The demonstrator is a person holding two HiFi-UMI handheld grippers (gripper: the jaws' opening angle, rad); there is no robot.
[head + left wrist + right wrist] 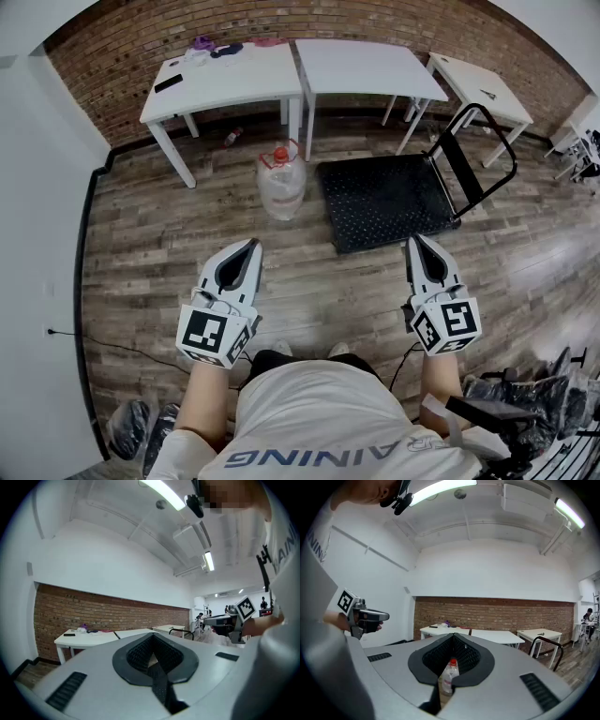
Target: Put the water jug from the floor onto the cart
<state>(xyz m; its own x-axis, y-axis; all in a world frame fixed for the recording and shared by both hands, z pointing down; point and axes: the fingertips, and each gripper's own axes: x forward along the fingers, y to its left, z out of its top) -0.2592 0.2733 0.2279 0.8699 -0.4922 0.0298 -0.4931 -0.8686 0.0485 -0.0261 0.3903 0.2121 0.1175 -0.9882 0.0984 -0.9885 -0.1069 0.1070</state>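
Clear water jug [280, 183] upright (axis vertical).

Three tables [225, 84] (all white), one water jug [280, 184], one cart [386, 200], one small bottle [232, 137].

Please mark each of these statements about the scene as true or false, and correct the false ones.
1. The clear plastic water jug with a red cap stands on the wooden floor. True.
2. The jug rests on the black flat cart. False: it stands on the floor beside the cart, at its left in the head view.
3. The left gripper holds the jug. False: its jaws are together with nothing between them, well short of the jug.
4. The right gripper is shut and empty. True.
5. White tables stand along the brick wall. True.
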